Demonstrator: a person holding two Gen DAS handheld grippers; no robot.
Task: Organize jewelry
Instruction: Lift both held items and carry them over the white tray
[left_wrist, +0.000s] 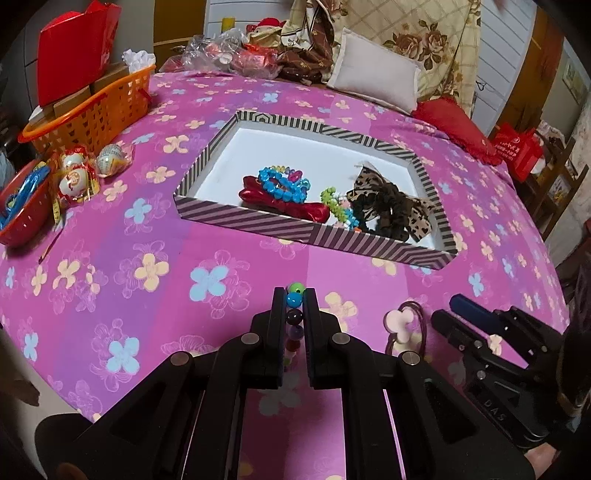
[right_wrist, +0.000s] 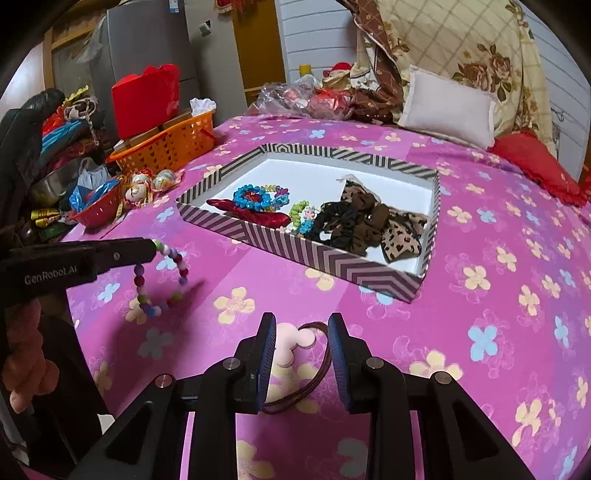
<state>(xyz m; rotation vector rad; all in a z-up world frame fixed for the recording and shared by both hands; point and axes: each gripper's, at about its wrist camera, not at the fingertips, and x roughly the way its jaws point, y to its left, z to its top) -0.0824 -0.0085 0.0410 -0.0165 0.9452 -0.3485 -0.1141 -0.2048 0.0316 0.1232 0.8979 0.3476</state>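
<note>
My left gripper is shut on a multicoloured bead bracelet, which hangs from it above the pink flowered cloth in the right wrist view. My right gripper is open, its fingers on either side of a pink flower hair tie with a brown elastic loop lying on the cloth; the hair tie also shows in the left wrist view. The striped box ahead holds a blue bead bracelet, a red bow, a green bead bracelet and leopard scrunchies.
An orange basket with boxes, wrapped eggs and a red bowl sit at the left edge. Pillows and clutter lie behind the striped box. The flowered cloth stretches to the right.
</note>
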